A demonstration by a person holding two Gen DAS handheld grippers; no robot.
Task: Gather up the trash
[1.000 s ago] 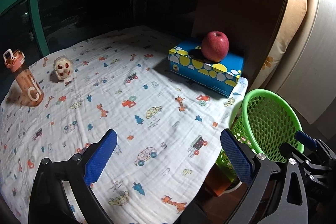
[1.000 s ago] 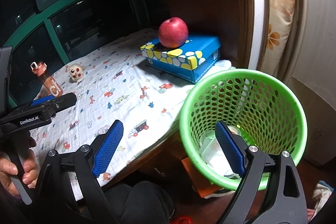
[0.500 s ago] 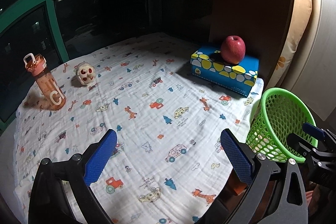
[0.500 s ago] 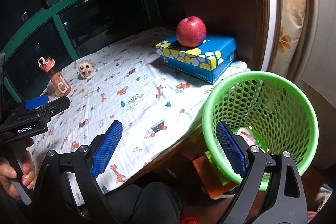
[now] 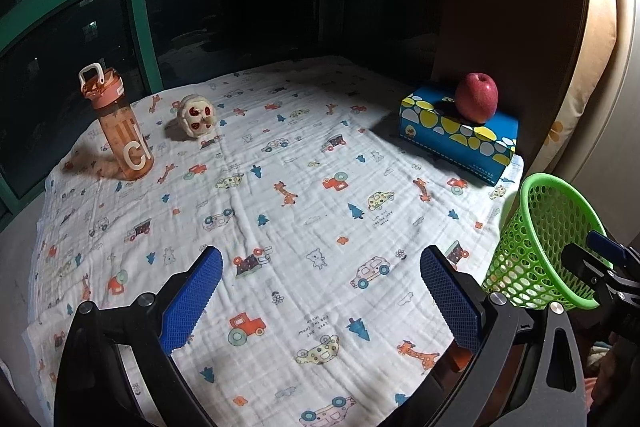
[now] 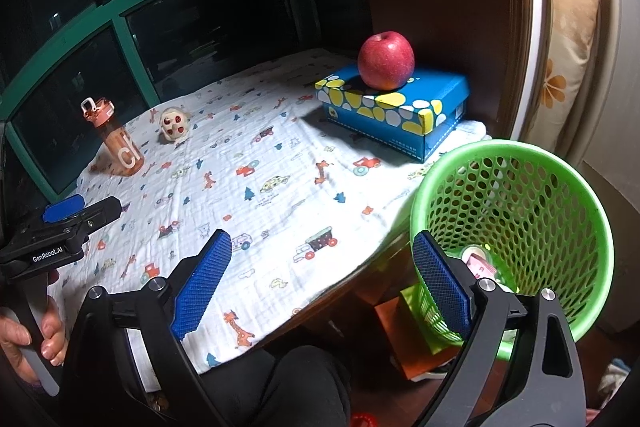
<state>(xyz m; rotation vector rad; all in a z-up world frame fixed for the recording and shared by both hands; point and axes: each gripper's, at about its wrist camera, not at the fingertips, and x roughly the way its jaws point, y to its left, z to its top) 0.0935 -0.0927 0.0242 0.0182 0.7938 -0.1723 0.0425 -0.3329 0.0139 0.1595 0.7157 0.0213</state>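
Both grippers farther from basket (image 6: 516, 227).

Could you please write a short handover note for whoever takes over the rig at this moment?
Left gripper: open, empty, above the printed cloth.
Right gripper: open, empty, at the table's near edge beside the green basket.
Basket stands off the table's right edge; some items already lie in its bottom.
On the cloth: an orange bottle, a small round toy-like object, and a blue box with an apple on it.
Left: no obvious loose trash shows on the cloth; check whether the small round object should go.
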